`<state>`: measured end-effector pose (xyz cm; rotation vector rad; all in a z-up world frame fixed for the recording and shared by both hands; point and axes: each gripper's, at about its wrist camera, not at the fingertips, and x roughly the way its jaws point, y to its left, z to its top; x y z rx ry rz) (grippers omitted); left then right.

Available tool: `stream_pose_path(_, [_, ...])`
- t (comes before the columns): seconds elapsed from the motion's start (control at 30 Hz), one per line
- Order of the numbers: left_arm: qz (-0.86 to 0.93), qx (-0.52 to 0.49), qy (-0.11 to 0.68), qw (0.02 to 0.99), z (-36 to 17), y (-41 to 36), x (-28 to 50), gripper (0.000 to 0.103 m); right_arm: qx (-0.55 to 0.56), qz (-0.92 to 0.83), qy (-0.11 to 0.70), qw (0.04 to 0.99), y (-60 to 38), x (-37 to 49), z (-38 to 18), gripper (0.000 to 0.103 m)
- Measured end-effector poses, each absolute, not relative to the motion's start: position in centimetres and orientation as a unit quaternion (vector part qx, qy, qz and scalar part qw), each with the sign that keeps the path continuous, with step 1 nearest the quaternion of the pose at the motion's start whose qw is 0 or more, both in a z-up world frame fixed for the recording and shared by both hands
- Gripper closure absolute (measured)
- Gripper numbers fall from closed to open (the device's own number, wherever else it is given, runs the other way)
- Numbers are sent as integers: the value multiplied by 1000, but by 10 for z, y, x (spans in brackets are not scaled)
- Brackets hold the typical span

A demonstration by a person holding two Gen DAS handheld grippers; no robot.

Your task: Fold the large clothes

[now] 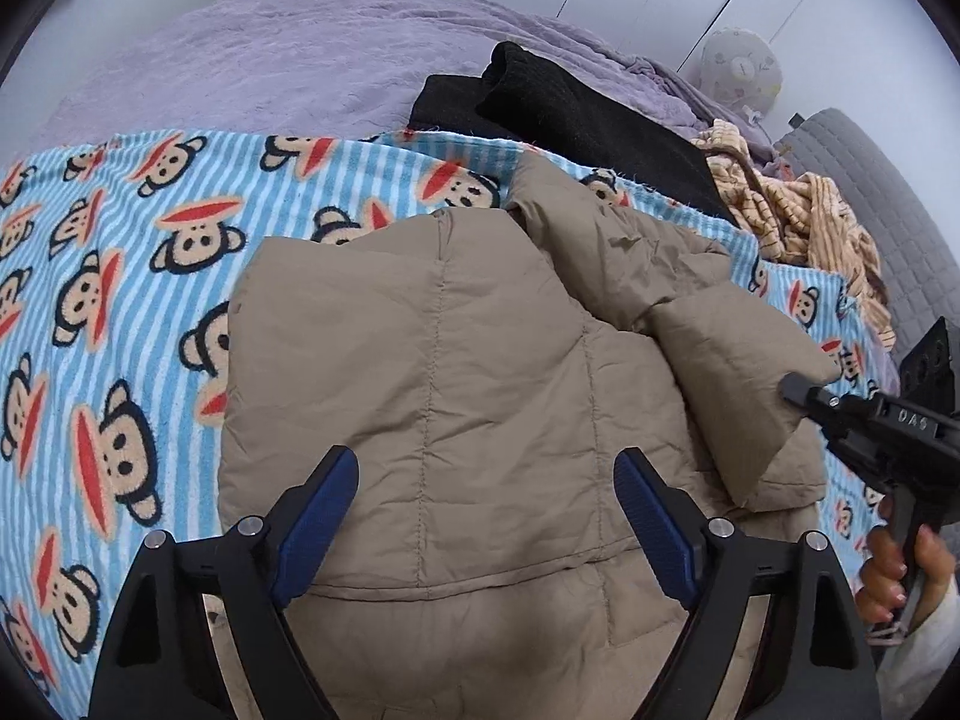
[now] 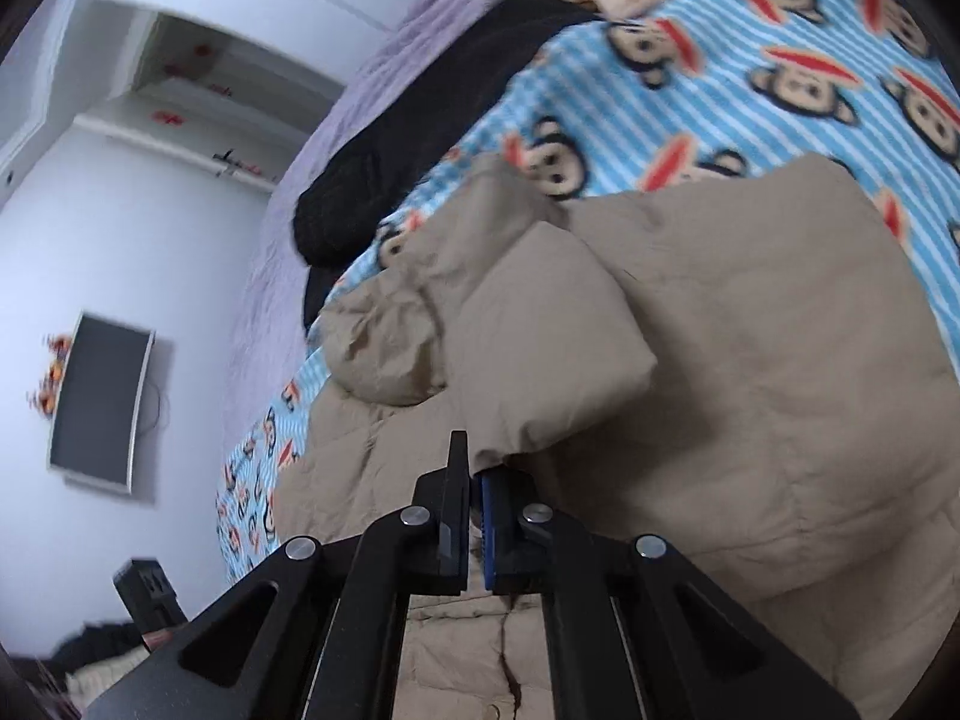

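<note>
A tan quilted puffer jacket (image 1: pixel 456 372) lies on a blue striped monkey-print blanket (image 1: pixel 120 276). My left gripper (image 1: pixel 486 516) is open and empty, its blue pads hovering over the jacket's lower body. My right gripper (image 1: pixel 798 390) comes in from the right and is shut on the end of the jacket's sleeve (image 1: pixel 738 384), which is folded over the body. In the right wrist view the right gripper (image 2: pixel 474 480) pinches the sleeve cuff (image 2: pixel 552 348) above the jacket (image 2: pixel 750 420).
A black garment (image 1: pixel 576 120) and a yellow striped garment (image 1: pixel 798 222) lie at the blanket's far edge. A purple bedspread (image 1: pixel 270 60) covers the bed beyond. A grey quilted mat (image 1: pixel 900 192) is at the right. White wardrobe doors stand behind.
</note>
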<state>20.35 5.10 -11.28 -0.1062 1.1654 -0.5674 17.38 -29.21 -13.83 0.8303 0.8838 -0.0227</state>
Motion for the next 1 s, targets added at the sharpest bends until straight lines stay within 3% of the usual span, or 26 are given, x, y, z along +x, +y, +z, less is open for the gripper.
stream_pose_path(0.3, [-329, -144, 580, 731, -132, 45, 207, 14, 252, 104, 564, 779, -174, 206, -194, 97])
stream_pose_path(0.4, [-339, -154, 588, 719, -138, 32, 206, 14, 238, 97, 578, 775, -170, 199, -199, 86])
stream_pose_path(0.43, [-342, -155, 590, 715, -140, 27, 206, 14, 244, 98, 574, 775, -172, 196, -196, 76])
stream_pose_path(0.47, [-345, -155, 593, 711, -141, 22, 206, 14, 251, 100, 570, 776, -175, 192, -192, 52])
stream_pose_path(0.53, [-350, -147, 598, 706, -143, 11, 205, 14, 259, 104, 558, 781, -181, 183, -180, 21])
stream_pose_path(0.67, [-344, -115, 610, 704, -152, -15, 205, 14, 240, 72, 548, 798, -207, 148, -159, 21])
stream_pose_path(0.7, [-344, -109, 612, 704, -155, -22, 207, 18, 237, 55, 551, 798, -219, 140, -158, 21])
stream_pose_path(0.73, [-348, -105, 615, 699, -159, -31, 207, 39, 236, 34, 553, 798, -232, 127, -159, 22])
stream_pose_path(0.77, [-353, -102, 623, 690, -163, -40, 207, 71, 238, 18, 556, 796, -244, 115, -162, 33])
stream_pose_path(0.8, [-353, -99, 633, 682, -168, -47, 207, 88, 240, 0, 562, 792, -255, 104, -166, 45])
stream_pose_path(0.83, [-351, -99, 637, 679, -168, -53, 206, 93, 242, -21, 572, 783, -268, 96, -173, 78])
stream_pose_path(0.87, [-349, -93, 628, 689, -163, -56, 204, 93, 245, -40, 581, 775, -279, 89, -178, 90])
stream_pose_path(1.0, [-360, -74, 575, 731, -125, -45, 199, 93, 253, -84, 584, 767, -317, 67, -189, 91])
